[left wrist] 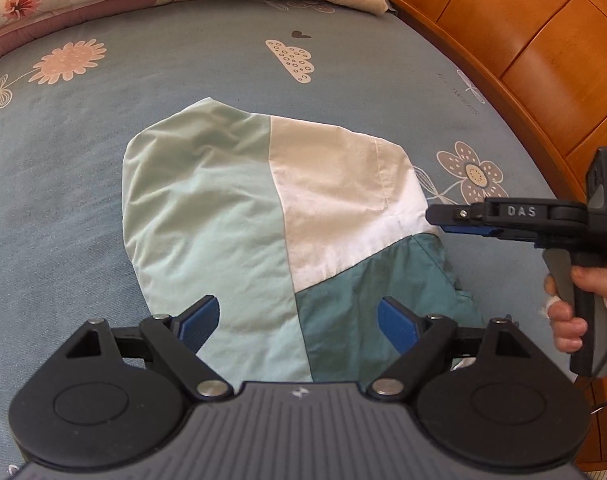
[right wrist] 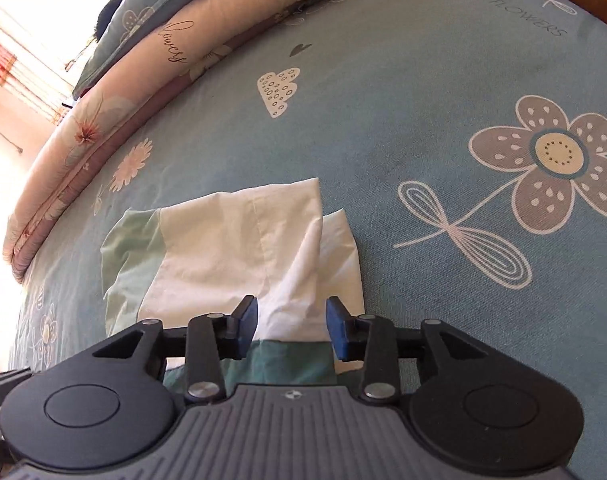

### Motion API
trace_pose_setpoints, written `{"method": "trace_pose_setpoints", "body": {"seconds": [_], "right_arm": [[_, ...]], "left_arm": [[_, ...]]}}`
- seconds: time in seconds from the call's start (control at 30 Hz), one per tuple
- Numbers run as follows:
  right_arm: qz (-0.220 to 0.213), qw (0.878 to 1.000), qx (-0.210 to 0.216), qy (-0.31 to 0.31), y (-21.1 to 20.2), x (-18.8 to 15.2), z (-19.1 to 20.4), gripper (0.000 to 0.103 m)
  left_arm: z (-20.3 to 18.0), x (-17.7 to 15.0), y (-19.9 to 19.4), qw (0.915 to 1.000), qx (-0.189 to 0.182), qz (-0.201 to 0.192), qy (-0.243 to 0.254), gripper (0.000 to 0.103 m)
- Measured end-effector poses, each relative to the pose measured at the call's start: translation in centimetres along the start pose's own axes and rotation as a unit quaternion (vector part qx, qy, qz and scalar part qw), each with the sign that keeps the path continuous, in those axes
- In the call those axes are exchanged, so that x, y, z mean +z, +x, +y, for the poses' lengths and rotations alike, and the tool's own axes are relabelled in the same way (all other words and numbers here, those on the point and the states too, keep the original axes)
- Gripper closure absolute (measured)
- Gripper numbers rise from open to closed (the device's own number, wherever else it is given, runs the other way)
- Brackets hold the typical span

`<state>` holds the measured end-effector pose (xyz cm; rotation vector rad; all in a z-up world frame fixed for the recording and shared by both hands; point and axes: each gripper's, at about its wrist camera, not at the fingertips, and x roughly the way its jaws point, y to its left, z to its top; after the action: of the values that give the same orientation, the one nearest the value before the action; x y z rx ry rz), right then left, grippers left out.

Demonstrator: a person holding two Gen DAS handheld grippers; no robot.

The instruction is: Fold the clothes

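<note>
From my remote seat I see a bed covered with a blue-grey sheet (left wrist: 143,128) printed with flowers, a cloud, a small heart and the word "FLOWERS"; along its far edge lies a folded pink floral quilt (right wrist: 103,120), with a blue-green pillow (right wrist: 151,12) behind it; a glossy orange-brown wooden headboard (left wrist: 523,40) with panelled sections runs along one side; strong daylight pours through a window (right wrist: 19,40), washing out that corner.
</note>
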<state>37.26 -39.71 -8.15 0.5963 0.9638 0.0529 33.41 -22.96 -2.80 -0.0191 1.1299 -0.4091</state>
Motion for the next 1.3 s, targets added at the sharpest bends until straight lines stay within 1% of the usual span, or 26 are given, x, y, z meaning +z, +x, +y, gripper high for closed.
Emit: {"method": "trace_pose_setpoints", "body": {"seconds": [0.07, 0.17, 0.2, 0.3, 0.33, 0.4, 0.47, 0.53, 0.6, 0.67, 0.73, 0.77, 0.83, 0.93, 1.03, 1.17, 1.3], "right_arm": [[0.02, 0.999, -0.008, -0.026, -0.4, -1.5, 0.8, 0.057], [0.061, 0.993, -0.07, -0.075, 1.4, -3.6, 1.3, 0.057], [0.068, 0.993, -0.068, -0.07, 1.7, -4.1, 1.0, 0.057], [0.056, 0.996, -0.047, -0.043, 0.6, -4.1, 0.3, 0.055], [0.048, 0.997, -0.042, -0.035, 0.1, -3.9, 0.1, 0.051], [0.039, 0.999, -0.027, -0.012, -0.7, -3.5, -0.8, 0.043], [0.036, 0.999, -0.009, 0.025, -1.2, -3.1, -2.3, 0.04], [0.042, 0.996, 0.021, 0.069, -1.1, -2.5, -3.9, 0.033], [0.04, 0.994, 0.044, 0.092, -0.8, -2.3, -5.3, 0.032], [0.043, 0.991, 0.064, 0.112, 0.0, -2.2, -6.6, 0.03], [0.053, 0.986, 0.08, 0.133, 1.3, -2.3, -7.8, 0.03], [0.058, 0.984, 0.085, 0.143, 2.0, -2.4, -8.3, 0.03], [0.058, 0.982, 0.097, 0.153, 3.0, -2.3, -8.8, 0.029], [0.052, 0.976, 0.132, 0.165, 4.0, -1.6, -9.1, 0.026], [0.057, 0.974, 0.154, 0.156, 5.6, -0.4, -8.9, 0.026], [0.059, 0.974, 0.173, 0.137, 7.4, 1.8, -8.1, 0.026], [0.064, 0.972, 0.188, 0.126, 9.2, 3.8, -7.5, 0.026]], "left_arm": [[0.3, -0.1, 0.5, 1.0, 0.0, 0.002, -0.007, 0.017], [0.9, -0.8, 1.9, 0.9995, 0.014, 0.026, -0.013, 0.018], [1.1, -0.9, 2.1, 0.9994, 0.016, 0.03, -0.012, 0.018], [2.0, -1.0, 1.2, 0.9996, 0.01, 0.018, -0.018, 0.016], [2.4, -0.9, 0.8, 0.9997, 0.006, 0.01, -0.022, 0.016], [4.1, -0.9, -0.1, 0.9985, 0.0, -0.005, -0.055, 0.015], [6.5, -1.0, -0.4, 0.994, -0.009, -0.012, -0.108, 0.015], [9.0, -1.5, -0.2, 0.9864, -0.027, -0.014, -0.162, 0.015], [11.2, -2.4, 0.4, 0.9758, -0.048, -0.022, -0.212, 0.014], [13.2, -3.6, 1.8, 0.9591, -0.081, -0.012, -0.271, 0.014], [15.0, -4.9, 3.4, 0.9387, -0.113, 0.002, -0.326, 0.014], [15.5, -5.3, 4.1, 0.932, -0.121, 0.007, -0.341, 0.014], [16.0, -5.8, 5.0, 0.9237, -0.142, 0.005, -0.356, 0.013], [16.3, -5.7, 6.1, 0.9157, -0.175, -0.002, -0.361, 0.013], [16.4, -4.8, 7.2, 0.9139, -0.197, -0.001, -0.355, 0.009], [16.7, -2.7, 8.1, 0.9222, -0.207, -0.009, -0.327, 0.009], [17.2, -0.4, 9.0, 0.9252, -0.218, -0.012, -0.311, 0.009]]}}
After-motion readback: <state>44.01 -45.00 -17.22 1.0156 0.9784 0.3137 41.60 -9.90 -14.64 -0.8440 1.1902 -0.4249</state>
